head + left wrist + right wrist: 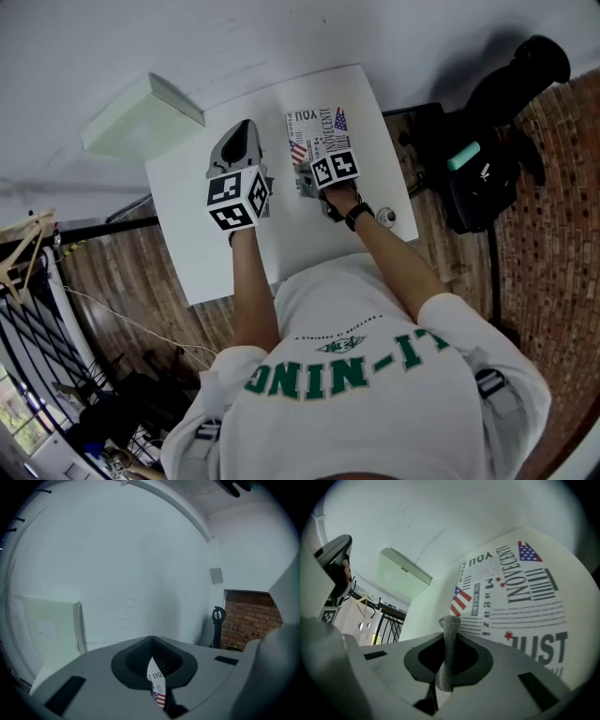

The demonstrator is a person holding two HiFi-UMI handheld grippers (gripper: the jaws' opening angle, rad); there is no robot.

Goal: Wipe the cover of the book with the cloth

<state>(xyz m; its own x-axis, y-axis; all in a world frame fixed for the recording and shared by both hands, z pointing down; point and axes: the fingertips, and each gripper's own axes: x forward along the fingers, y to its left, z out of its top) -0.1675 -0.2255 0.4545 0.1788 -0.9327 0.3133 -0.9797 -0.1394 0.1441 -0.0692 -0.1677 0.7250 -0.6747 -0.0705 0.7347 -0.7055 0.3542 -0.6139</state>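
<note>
The book (319, 129) lies flat on the white table (202, 225), near its far edge, with its cover facing up. The cover is smooth white paper crowded with black lettering, red stars and small striped flags. The right gripper (323, 174) sits at the book's near edge. Seen through its own camera, the printed cover (520, 597) spreads out just ahead of and beside the jaws. The jaws of the right gripper (450, 635) are pinched tight on the cloth (446, 663), a grey strip with a fine knitted or mesh weave that stands up between them in a narrow twisted fold. I can't tell whether the cloth actually touches the cover. The left gripper (244, 133) stands just left of the book, over bare tabletop, with its checkered marker cube towards the person. Its jaws (151, 639) are drawn almost together, leaving only a thin slit. A sliver of the printed cover (157, 680), a few letters and a scrap of flag, shows in that slit, and I can't say whether it is nipped or only seen through the gap. A pale green box (141, 112), flat and matte with square edges, rests at the table's far left corner. A black bag (487, 164) slumps on the floor to the right.
</note>
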